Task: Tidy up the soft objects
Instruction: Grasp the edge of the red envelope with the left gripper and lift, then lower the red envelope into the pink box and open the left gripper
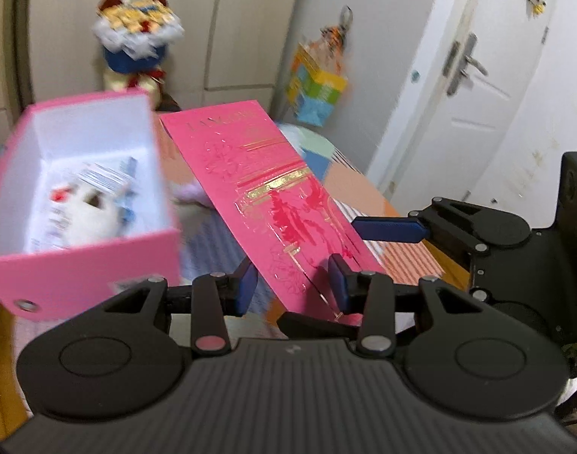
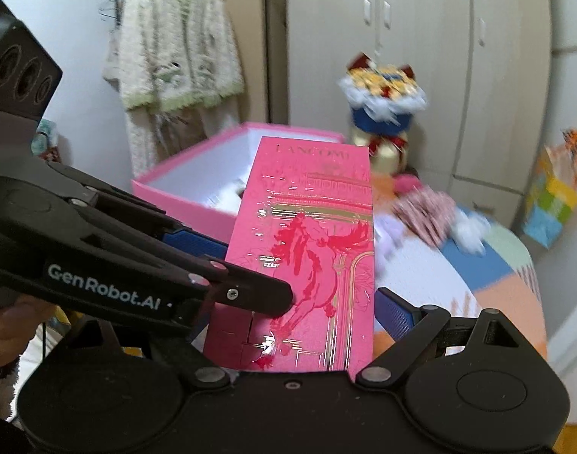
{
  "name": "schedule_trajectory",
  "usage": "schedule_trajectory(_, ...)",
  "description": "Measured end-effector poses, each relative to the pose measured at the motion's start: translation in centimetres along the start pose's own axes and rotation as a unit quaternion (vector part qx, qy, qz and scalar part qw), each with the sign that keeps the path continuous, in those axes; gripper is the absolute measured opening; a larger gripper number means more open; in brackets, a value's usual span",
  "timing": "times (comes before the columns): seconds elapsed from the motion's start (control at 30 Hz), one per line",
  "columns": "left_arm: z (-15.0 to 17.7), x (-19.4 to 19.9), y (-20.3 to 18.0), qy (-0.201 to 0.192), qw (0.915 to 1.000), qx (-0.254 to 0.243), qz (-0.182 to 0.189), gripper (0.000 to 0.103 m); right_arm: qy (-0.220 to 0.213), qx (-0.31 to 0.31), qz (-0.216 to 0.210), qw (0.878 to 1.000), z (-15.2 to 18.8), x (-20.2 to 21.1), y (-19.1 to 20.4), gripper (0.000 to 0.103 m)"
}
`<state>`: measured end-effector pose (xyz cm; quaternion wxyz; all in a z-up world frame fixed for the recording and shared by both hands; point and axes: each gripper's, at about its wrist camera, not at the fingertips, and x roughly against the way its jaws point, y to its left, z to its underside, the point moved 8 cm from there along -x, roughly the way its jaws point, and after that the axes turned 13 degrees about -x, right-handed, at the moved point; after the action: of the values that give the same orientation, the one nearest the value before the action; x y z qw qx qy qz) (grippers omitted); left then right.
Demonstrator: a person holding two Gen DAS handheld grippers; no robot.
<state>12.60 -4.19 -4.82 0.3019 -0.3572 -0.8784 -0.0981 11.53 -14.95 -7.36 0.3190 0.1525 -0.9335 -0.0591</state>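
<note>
Both grippers grip the pink lid at its near end: left gripper pinching its edge, right gripper spanning its width, with the long axis pointing ahead and the open pink box left of it.

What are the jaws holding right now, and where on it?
Both hold the flat pink box lid with gold-and-red horse print: left gripper on its near edge, right gripper across its width.

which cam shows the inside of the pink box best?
Left wrist. It looks down into the open pink box: white walls, floor, and a white soft toy with tags inside, though blurred. The right wrist view shows only the box's far rim and part of one inner wall; the pink lid covers the rest.
</note>
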Motion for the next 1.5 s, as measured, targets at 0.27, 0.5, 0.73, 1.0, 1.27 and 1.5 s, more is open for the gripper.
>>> schedule_trajectory(0.27, -2.6, 3.0, 6.4, -0.033, 0.9979, -0.004, -0.055, 0.039, -0.011, -0.04, -0.079, 0.996, -4.6, -3.9, 4.3, 0.094)
schedule_trajectory(0.5, -4.1, 1.8, 11.2, -0.035, 0.9986, 0.017, -0.036, 0.039, 0.0, -0.08, -0.097, 0.992, -7.3, -8.6, 6.8, 0.094)
schedule_trajectory(0.73, -3.6, -1.5, 15.9, -0.012, 0.9968, 0.078, -0.013, 0.036, 0.031, -0.104, -0.105, 0.988, -8.6, -13.8, 7.6, 0.094)
schedule_trajectory(1.0, -3.5, -4.2, 19.4, -0.002, 0.9931, 0.116, -0.017, 0.026, 0.056, -0.128, -0.079, 0.987, -9.2, -16.9, 6.3, 0.094)
schedule_trajectory(1.27, -3.1, -6.0, 20.9, 0.001, 0.9907, 0.131, -0.038, 0.026, 0.065, -0.114, -0.038, 0.991, -9.0, -18.3, 5.8, 0.094)
schedule_trajectory(1.5, -2.9, -4.4, 21.2, -0.006, 0.9901, 0.103, -0.095, 0.044, 0.03, -0.032, -0.002, 0.999, -8.4, -17.3, 6.9, 0.095)
